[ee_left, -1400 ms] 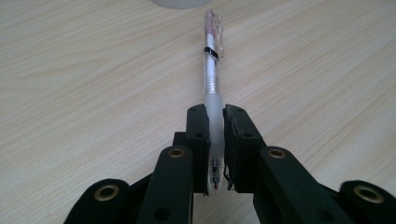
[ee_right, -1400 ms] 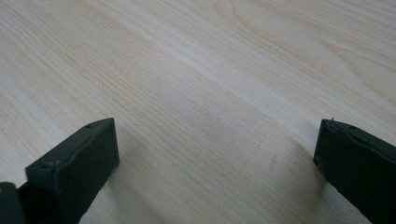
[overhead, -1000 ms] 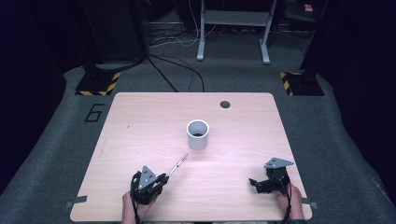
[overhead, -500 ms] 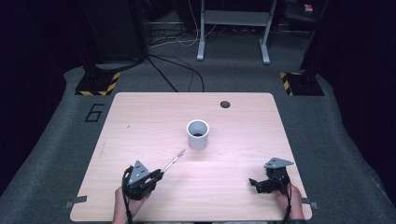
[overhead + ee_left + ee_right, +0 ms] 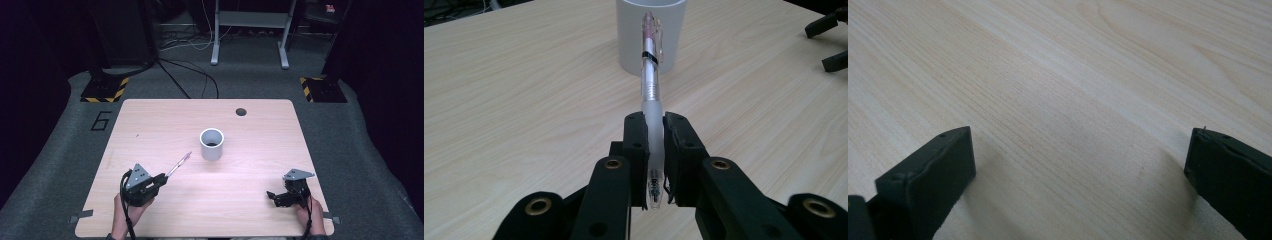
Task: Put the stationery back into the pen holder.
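A clear pen with a pink cap end [image 5: 179, 164] [image 5: 650, 85] is clamped between the jaws of my left gripper [image 5: 161, 178] [image 5: 654, 131], which is shut on its grip section at the table's front left. The pen points up and away toward a white cup [image 5: 212, 144] [image 5: 650, 31] standing upright near the middle of the table. At the front right my right gripper [image 5: 273, 195] [image 5: 1078, 160] rests low over the wood, open, with nothing between its jaws. The other gripper's open jaws appear at the far right of the left gripper view.
The light wooden table [image 5: 150, 125] has a dark round cable hole [image 5: 241, 111] near its far edge. Beyond it lie grey floor, loose cables [image 5: 190, 85], a metal stand's legs [image 5: 249, 30] and yellow-black striped bases [image 5: 105, 92].
My left gripper has shifted left and slightly toward the front edge with the pen held in it, the pen still angled toward the cup. The right gripper has stayed put.
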